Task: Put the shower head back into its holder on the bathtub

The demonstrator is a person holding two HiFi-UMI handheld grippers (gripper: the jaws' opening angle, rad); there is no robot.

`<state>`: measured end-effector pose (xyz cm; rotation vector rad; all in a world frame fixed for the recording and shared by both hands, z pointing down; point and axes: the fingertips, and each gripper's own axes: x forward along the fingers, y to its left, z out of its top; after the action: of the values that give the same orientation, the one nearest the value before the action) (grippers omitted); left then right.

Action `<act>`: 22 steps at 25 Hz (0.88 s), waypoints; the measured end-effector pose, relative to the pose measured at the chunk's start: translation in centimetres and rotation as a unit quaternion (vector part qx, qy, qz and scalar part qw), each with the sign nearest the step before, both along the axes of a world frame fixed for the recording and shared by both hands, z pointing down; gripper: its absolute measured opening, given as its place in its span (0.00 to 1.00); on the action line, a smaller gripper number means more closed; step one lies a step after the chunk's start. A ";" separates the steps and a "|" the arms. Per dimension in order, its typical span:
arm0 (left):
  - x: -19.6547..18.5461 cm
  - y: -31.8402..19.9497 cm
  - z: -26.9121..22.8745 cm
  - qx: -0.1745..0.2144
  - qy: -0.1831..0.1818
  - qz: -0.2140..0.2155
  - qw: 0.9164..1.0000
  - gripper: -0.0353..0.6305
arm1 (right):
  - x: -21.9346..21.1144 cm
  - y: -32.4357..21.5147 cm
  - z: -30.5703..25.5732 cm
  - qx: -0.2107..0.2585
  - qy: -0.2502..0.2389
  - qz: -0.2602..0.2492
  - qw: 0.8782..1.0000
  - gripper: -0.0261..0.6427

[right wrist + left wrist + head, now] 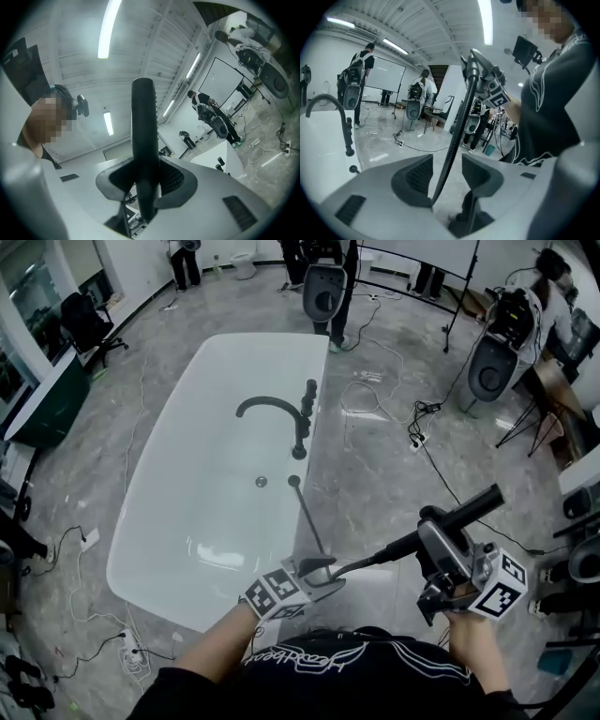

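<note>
Clamping the shower head [143, 117], right gripper [143, 183] tilts slightly up; left gripper [446, 173] angles down, jaws wide around the hose [457, 126], apparently not pinching it.

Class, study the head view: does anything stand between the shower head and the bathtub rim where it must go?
Nothing visible does. The right claw grips the shower head over the floor beside the bathtub; only its own hose runs between, through the open left claw.

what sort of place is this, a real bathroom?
Probably not: it looks like an open lab or studio hall. The bathtub stands alone in the middle, cables and a power strip lie around it, and there is a whiteboard.
</note>
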<state>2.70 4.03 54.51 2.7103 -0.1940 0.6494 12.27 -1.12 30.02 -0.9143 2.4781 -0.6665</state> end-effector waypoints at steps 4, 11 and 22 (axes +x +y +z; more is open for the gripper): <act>2.6 -0.8 3.8 -0.022 -0.024 0.027 0.999 0.32 | 1.4 -1.9 -0.3 -0.004 -0.002 -0.006 1.000 0.22; 6.1 -4.0 8.6 -0.071 -0.011 -0.013 0.997 0.31 | 3.4 -6.3 0.3 -0.020 -0.006 -0.032 0.999 0.22; 10.1 -9.0 12.9 -0.099 -0.012 -0.071 0.992 0.18 | 4.7 -13.2 0.2 -0.021 0.009 -0.065 0.998 0.22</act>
<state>12.76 -4.95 67.37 2.4732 -0.3079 0.6243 16.95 -14.35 30.21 -0.7813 2.5659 -0.7585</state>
